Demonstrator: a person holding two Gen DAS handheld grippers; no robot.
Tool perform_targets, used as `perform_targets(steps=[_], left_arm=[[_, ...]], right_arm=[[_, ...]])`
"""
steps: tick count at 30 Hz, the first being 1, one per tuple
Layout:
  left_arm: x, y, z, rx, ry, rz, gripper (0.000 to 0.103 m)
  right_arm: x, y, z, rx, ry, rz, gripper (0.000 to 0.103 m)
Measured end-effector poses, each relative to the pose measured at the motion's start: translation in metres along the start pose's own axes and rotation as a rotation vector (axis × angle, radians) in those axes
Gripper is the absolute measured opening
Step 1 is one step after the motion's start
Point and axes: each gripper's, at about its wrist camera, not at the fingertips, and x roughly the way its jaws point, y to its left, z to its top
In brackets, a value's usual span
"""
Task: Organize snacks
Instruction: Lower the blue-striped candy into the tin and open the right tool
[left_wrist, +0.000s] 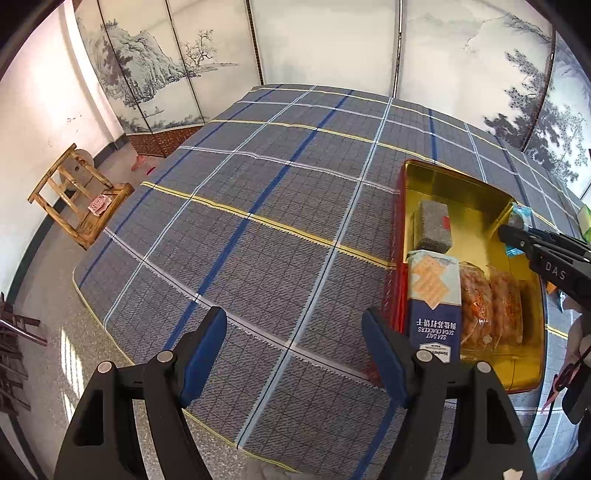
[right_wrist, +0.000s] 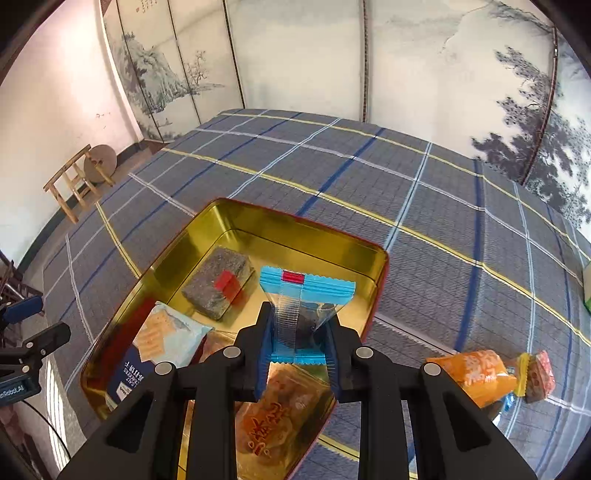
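Observation:
A gold-lined red tin (right_wrist: 295, 225) (left_wrist: 458, 184) lies on the plaid cloth. In it lie a grey block snack with a red label (right_wrist: 218, 288) (left_wrist: 432, 225), a sea salt soda cracker pack (right_wrist: 155, 343) (left_wrist: 436, 295) and orange clear-wrapped cakes (right_wrist: 280, 417) (left_wrist: 495, 306). My right gripper (right_wrist: 297, 354) (left_wrist: 517, 236) is shut on a blue-edged clear snack packet (right_wrist: 306, 288), held above the tin's right part. My left gripper (left_wrist: 293, 350) is open and empty over the cloth, left of the tin.
An orange snack bag (right_wrist: 472, 373) and a small red-wrapped snack (right_wrist: 539, 376) lie on the cloth right of the tin. A green item (right_wrist: 587, 291) sits at the far right edge. A wooden stool (left_wrist: 77, 195) stands on the floor at left. Folding screens stand behind.

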Motion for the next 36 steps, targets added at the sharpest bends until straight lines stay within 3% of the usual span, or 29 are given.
perform_targets(steps=[11,20,23,28,36], left_arm=[[0.004,0.006,-0.003,-0.010,0.022,0.003,0.073],[0.008,0.002,-0.003,-0.006,0.038,-0.014,0.073],[0.008,0.002,-0.003,-0.007,0.038,-0.015,0.073],[0.008,-0.002,-0.005,-0.003,0.047,-0.016,0.073],[0.000,-0.017,-0.001,0.028,0.028,-0.030,0.073]], right_arm=[[0.039,0.006,0.012,-0.025,0.096,-0.008,0.026],[0.043,0.007,0.013,-0.026,0.107,-0.007,0.027],[0.043,0.005,0.013,-0.007,0.107,-0.006,0.033],[0.034,0.005,0.012,-0.013,0.070,-0.015,0.047],[-0.026,-0.016,0.003,0.029,-0.062,0.048,0.047]])
